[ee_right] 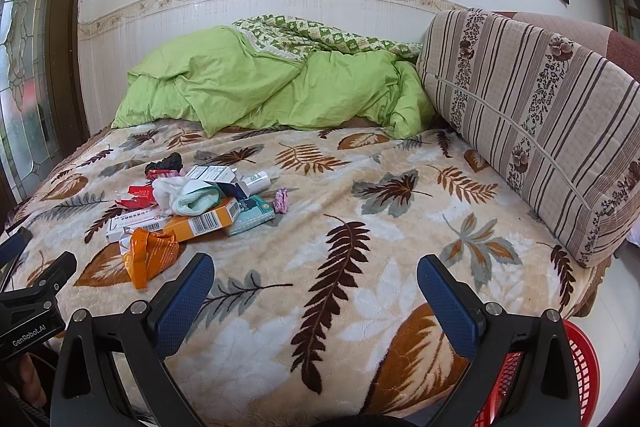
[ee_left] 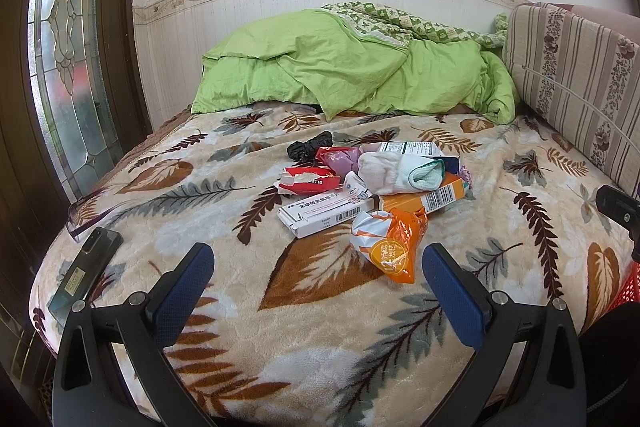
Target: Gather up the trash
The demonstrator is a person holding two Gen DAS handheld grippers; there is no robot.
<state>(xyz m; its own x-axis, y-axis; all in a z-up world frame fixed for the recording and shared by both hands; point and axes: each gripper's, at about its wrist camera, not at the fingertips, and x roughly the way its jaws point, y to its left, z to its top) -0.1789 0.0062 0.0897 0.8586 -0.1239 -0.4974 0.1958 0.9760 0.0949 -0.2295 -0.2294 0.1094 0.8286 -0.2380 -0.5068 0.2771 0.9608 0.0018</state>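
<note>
Soft, even daylight fills both views, coming from the patterned glass door (ee_left: 68,67) to the left of the bed (ee_left: 320,307). No hard shadows fall on the bed's blanket; only faint shade sits under the green quilt (ee_left: 352,67) at its far end. The glass glows pale without harsh glare. Focus is sharp across the bed. Fisheye distortion bows the wall behind the bed, and the corners vignette to black.

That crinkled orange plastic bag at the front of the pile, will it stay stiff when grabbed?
Probably not. The orange plastic bag looks thin and crumpled, so it should collapse between the fingers. It seems light. Its glossy film may slip, and pushing would likely slide it across the fuzzy blanket.
</note>
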